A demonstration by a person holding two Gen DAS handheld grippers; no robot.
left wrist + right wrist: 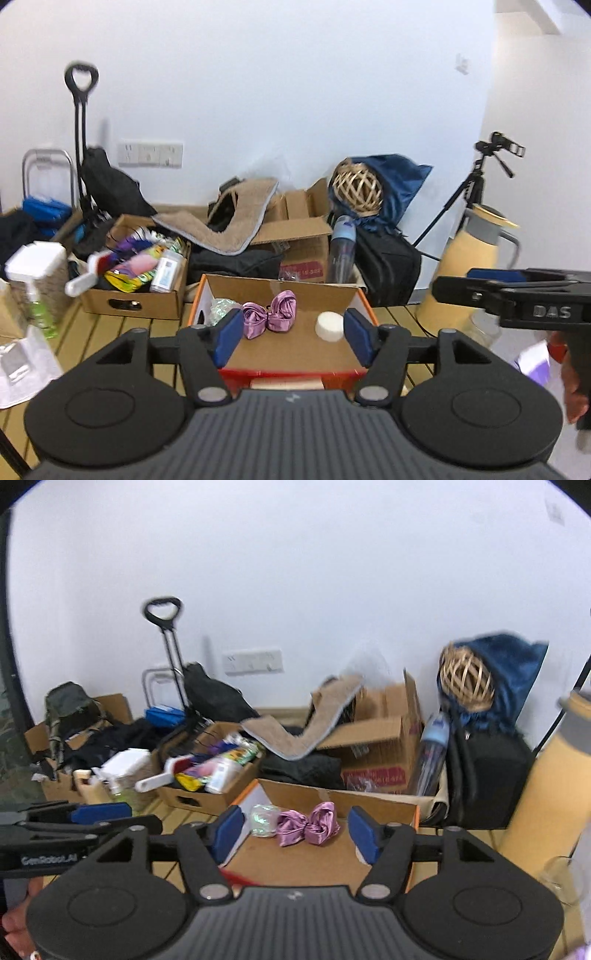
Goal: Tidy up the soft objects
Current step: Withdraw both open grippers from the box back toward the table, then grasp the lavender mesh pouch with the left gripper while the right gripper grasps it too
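Observation:
An open cardboard box with orange sides (360,299) (369,803) stands on the slatted wooden table. Inside it lie a purple satin bow (271,314) (308,823), a shiny pale green soft item (221,308) (264,819) and a white round puff (329,325). My left gripper (291,338) is open and empty, just above the box's near edge. My right gripper (297,830) is open and empty, over the same box. Each gripper shows in the other's view: the right one (517,291), the left one (85,823).
A cardboard box of mixed items (136,273) (210,771) stands left behind. A beige thermos jug (472,266) (546,794) stands right. Larger boxes, a beige mat (229,218), a bottle (341,247), black bags and a wicker ball (356,188) crowd the wall. A tripod (476,184) stands far right.

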